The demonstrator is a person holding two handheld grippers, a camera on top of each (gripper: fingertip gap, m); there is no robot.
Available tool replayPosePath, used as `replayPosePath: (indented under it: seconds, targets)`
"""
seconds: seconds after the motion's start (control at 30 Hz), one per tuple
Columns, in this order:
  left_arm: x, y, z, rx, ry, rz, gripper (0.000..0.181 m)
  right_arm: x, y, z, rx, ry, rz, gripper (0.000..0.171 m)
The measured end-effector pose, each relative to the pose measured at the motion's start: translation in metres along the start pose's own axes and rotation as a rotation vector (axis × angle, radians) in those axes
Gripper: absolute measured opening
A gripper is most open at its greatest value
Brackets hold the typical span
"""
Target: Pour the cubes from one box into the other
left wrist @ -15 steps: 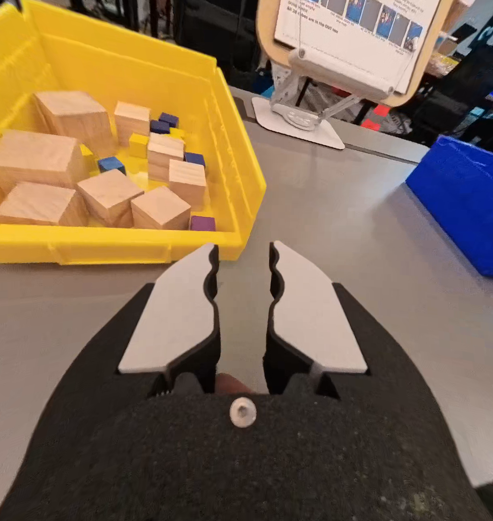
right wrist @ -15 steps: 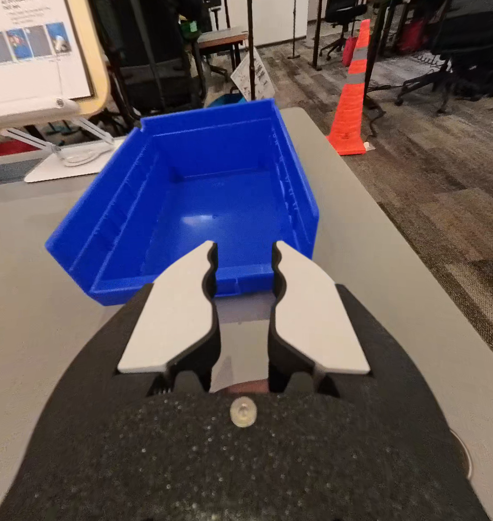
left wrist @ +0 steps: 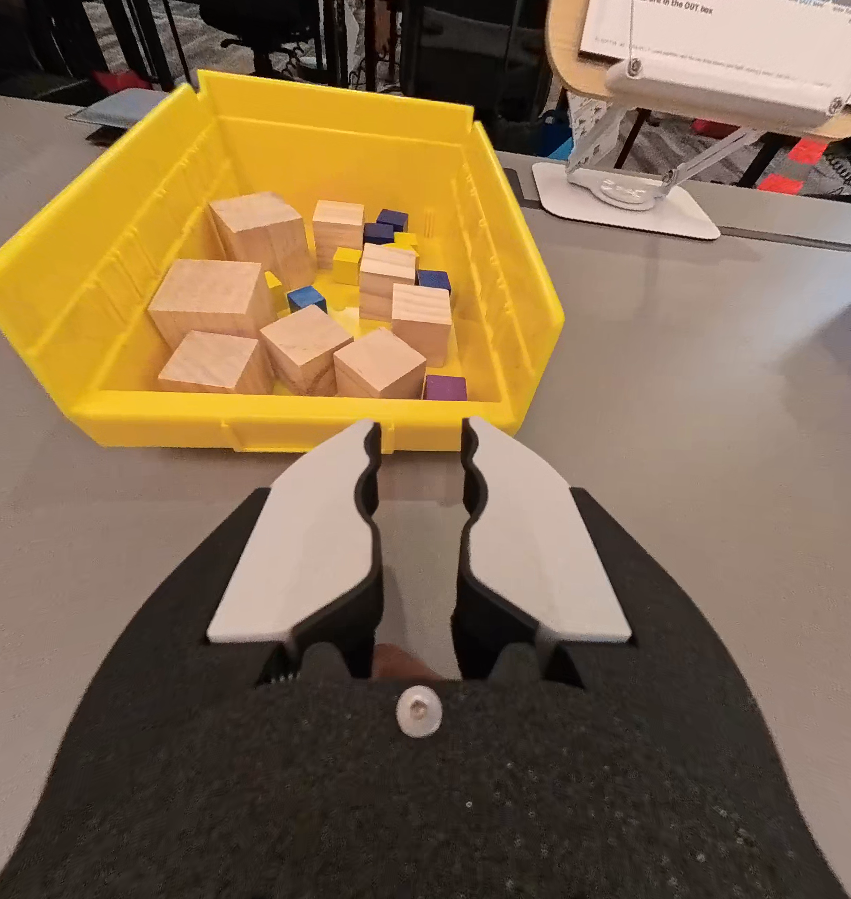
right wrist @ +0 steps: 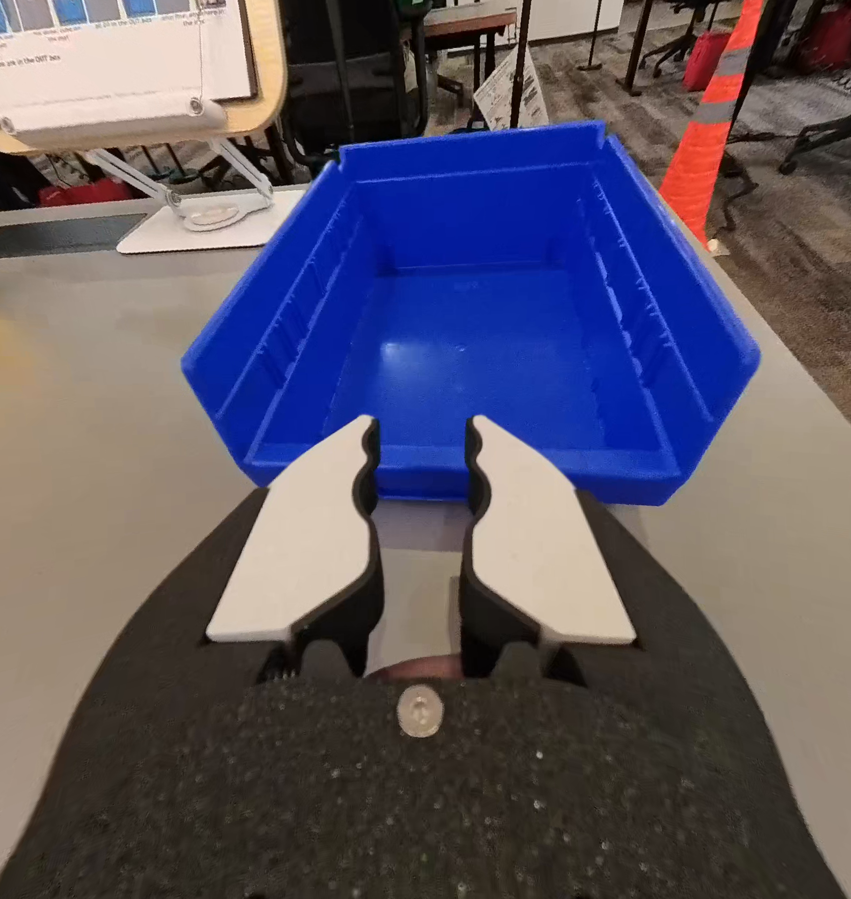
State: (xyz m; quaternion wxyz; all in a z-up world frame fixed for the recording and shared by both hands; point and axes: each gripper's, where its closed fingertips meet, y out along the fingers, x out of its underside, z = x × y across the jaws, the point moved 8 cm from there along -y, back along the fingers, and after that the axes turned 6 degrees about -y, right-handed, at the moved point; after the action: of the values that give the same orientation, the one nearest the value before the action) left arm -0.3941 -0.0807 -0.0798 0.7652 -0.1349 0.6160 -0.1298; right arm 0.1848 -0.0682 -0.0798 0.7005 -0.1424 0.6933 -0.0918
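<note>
Just ahead of left hand-held gripper (left wrist: 418,433): yellow box (left wrist: 277,428).

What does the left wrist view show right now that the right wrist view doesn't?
Only the left wrist view shows the yellow box, holding wooden cubes and small coloured cubes, with the left gripper open just short of its front wall.

Only the right wrist view shows the whole blue box, empty, the right gripper open over its front rim, and an orange cone on the floor.

Both show the grey table and the document stand at its far edge.
</note>
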Motion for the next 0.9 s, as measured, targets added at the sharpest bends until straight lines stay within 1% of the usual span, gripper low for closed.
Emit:
replayPosePath:
  seconds: [0.1,0.37,0.6,0.67,0.77,0.8,0.87,0.9]
  targets:
    - [0.001,0.002,-0.003,0.001,-0.001,-0.008,0.030,0.000,0.001,-0.003,0.007,-0.034,0.001,0.031]
    - [-0.001,0.003,-0.013,-0.028,-0.005,-0.004,0.030,0.002,0.002,-0.008,-0.004,-0.032,-0.007,0.031]
    - [-0.007,0.001,-0.031,-0.088,-0.020,0.029,0.030,0.003,0.004,-0.010,-0.021,-0.025,-0.014,0.030]
    - [-0.011,0.000,-0.046,-0.142,0.004,0.043,0.030,0.003,0.003,-0.010,-0.019,-0.032,-0.012,0.030]
    - [-0.019,-0.001,-0.086,-0.302,0.037,0.050,0.030,0.003,0.003,-0.010,-0.021,-0.028,-0.016,0.030]
    - [-0.022,0.000,-0.099,-0.310,0.012,0.039,0.030,0.002,0.003,-0.010,-0.024,-0.022,-0.013,0.030]
    - [-0.028,0.006,-0.119,-0.252,-0.022,-0.008,0.037,0.002,0.003,-0.010,-0.025,-0.024,-0.009,0.030]
    - [-0.031,0.010,-0.126,-0.232,-0.016,-0.031,0.038,0.003,0.004,-0.010,-0.025,-0.031,-0.011,0.030]
